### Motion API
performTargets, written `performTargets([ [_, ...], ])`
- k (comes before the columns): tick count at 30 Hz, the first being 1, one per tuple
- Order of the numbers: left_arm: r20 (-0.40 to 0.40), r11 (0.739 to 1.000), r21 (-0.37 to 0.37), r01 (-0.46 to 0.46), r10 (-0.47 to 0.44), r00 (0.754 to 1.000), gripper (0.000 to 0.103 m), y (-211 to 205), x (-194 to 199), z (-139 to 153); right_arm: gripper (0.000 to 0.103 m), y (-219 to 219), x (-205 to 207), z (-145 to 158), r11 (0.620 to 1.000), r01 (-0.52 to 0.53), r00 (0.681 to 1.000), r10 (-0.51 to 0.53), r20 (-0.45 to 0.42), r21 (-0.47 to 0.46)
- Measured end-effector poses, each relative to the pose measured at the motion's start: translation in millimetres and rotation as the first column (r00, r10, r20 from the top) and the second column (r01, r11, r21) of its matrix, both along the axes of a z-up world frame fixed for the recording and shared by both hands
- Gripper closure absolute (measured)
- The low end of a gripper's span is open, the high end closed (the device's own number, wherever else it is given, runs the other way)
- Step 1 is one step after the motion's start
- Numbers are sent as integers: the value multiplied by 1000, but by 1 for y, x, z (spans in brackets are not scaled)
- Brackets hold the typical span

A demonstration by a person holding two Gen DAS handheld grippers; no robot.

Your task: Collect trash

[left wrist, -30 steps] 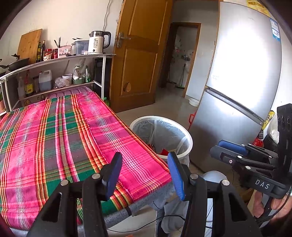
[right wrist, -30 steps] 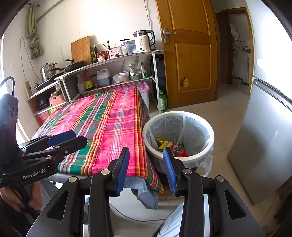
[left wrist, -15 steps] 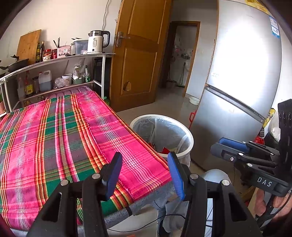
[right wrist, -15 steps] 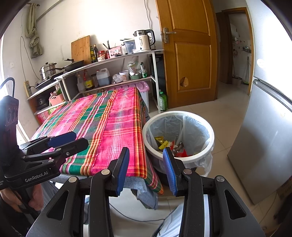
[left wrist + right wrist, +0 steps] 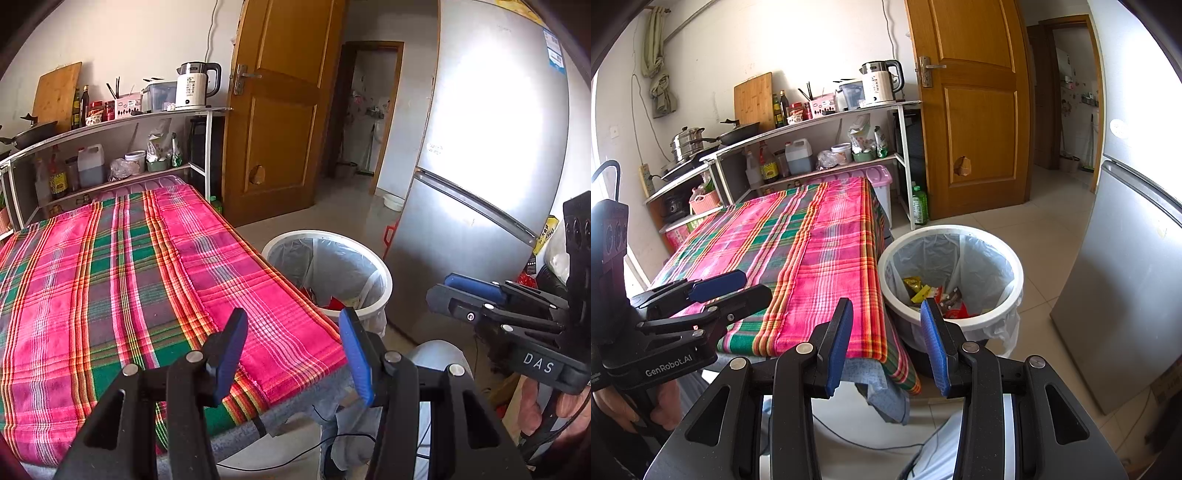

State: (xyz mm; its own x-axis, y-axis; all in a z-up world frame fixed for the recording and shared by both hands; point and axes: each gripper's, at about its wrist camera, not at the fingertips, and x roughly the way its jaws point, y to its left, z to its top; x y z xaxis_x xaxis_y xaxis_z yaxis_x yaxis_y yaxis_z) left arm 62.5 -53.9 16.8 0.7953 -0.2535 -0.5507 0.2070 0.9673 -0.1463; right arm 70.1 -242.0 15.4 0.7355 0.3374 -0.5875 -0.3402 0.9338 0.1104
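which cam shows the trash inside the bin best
The right wrist view: it looks down into the white bin, showing the wrappers at the bottom. The left wrist view sees the bin from lower, the tablecloth edge hiding all but red scraps.

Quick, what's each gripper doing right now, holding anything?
Left gripper: open, holding nothing.
Right gripper: open, holding nothing.

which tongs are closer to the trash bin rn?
Right. The right tongs hang open just short of the trash bin rim; the left tongs, also open, sit over the tablecloth corner beside it.
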Motion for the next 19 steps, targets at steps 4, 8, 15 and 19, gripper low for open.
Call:
performTargets([
  [4, -2, 1000, 2, 6, -6, 1000, 50, -3, 0, -1, 64, -1, 2, -2, 1000, 1, 1000, -1, -4, 0],
  [8, -1, 1000, 2, 6, -6, 1000, 50, -2, 0, -2, 64, -1, 3, -4, 1000, 2, 1000, -2, -7, -1],
  [15, 0, 1000, -9, -4, 4, 1000, 50, 0, 0, -4, 64, -1, 3, -5, 1000, 3, 1000, -3, -10, -2],
  [19, -1, 1000, -9, -9, 9, 1000, 50, -1, 1, -4, 64, -1, 3, -7, 1000, 5, 1000, -5, -10, -3],
])
